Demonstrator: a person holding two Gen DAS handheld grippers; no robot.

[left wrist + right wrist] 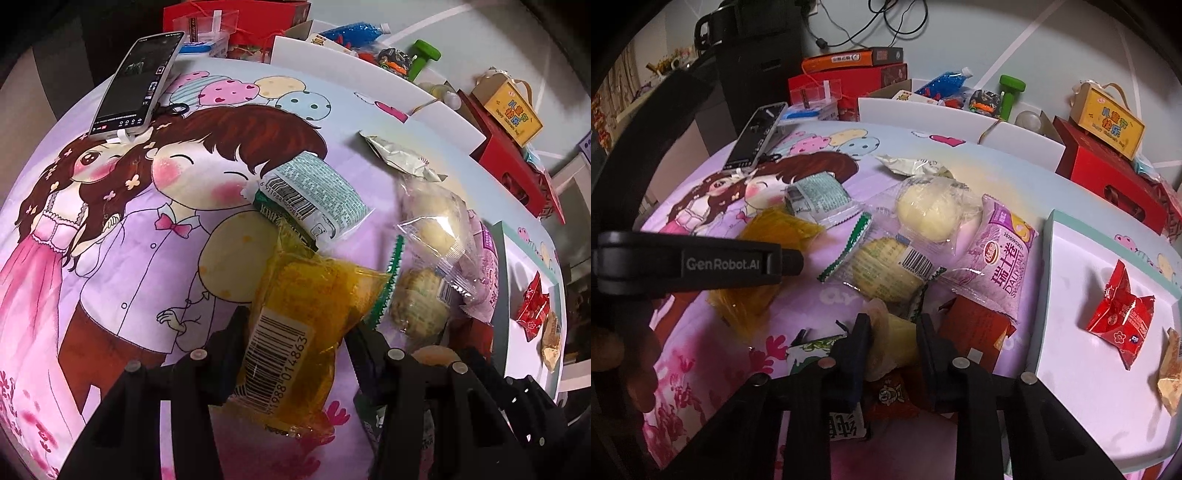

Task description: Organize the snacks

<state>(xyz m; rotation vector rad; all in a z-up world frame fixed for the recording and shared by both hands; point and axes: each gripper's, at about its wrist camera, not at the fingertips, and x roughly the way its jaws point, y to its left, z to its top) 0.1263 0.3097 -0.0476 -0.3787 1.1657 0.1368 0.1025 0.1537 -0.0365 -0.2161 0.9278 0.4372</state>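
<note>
Left gripper (295,332): its black fingers (225,339) are clamped on a translucent yellow-orange snack packet (299,325) bearing a white barcode label, held above the cartoon-printed pink and lilac tablecloth (110,229). Right gripper (892,334): its black fingers (858,339) are closed on a pale yellow snack in a clear wrapper (894,347), low over the cloth.

Beyond the left gripper lies a green-and-white packet with a barcode (314,195), then a crumpled silver-cream wrapper (399,157). Ahead of the right gripper sit a round biscuit in a clear wrapper with green serrated ends (882,267), a pale round bun in clear plastic (931,210), and a lilac swiss-roll bag (997,258), all grouped near one another. A dark red packet (975,325) lies just beside the right fingers.

At the right, a white tray with a teal rim (1047,280) holds a red foil packet (1123,314) and a tan packet (1171,373). A propped smartphone (136,81) stands at the cloth's far edge.
</note>
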